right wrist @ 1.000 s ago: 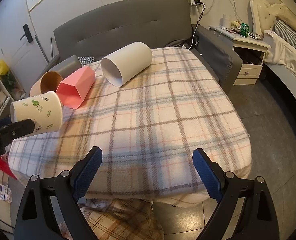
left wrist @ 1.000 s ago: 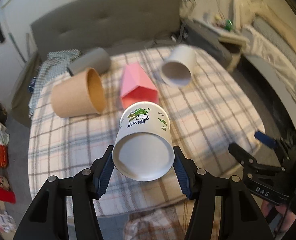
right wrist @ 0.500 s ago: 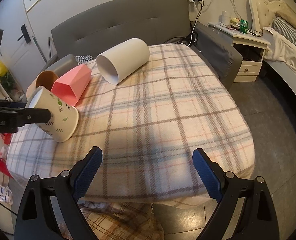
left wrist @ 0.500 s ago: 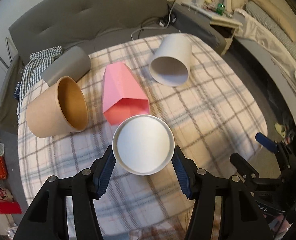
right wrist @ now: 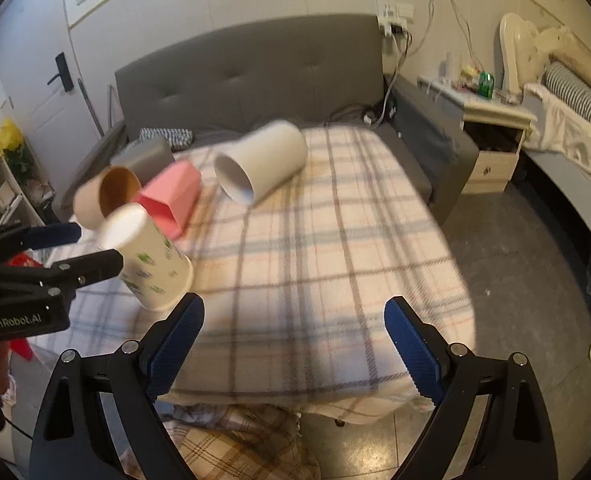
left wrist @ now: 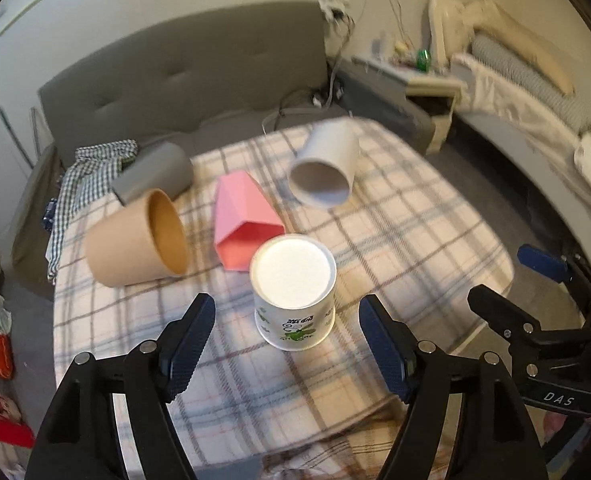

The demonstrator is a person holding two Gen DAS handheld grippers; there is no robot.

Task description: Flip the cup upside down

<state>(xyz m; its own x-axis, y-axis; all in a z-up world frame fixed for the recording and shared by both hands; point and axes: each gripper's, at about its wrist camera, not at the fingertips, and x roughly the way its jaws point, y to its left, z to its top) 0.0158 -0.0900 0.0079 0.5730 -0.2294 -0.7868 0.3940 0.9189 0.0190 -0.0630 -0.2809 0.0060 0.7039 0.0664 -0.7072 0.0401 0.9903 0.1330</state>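
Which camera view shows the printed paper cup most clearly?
The left wrist view: the printed paper cup stands centred and sharp, base up on the plaid blanket, between the open left tongs. The right wrist view shows it blurred, at the left edge, partly hidden.

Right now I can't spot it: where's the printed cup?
In the left wrist view, the printed cup stands upside down on the plaid cloth, just before the pink cup.

Left gripper (left wrist: 288,340): black frame, silver screws, blue ribbed pads, "GenRobot.AI" lettering; right gripper (right wrist: 294,334) alike, marked "DAS"
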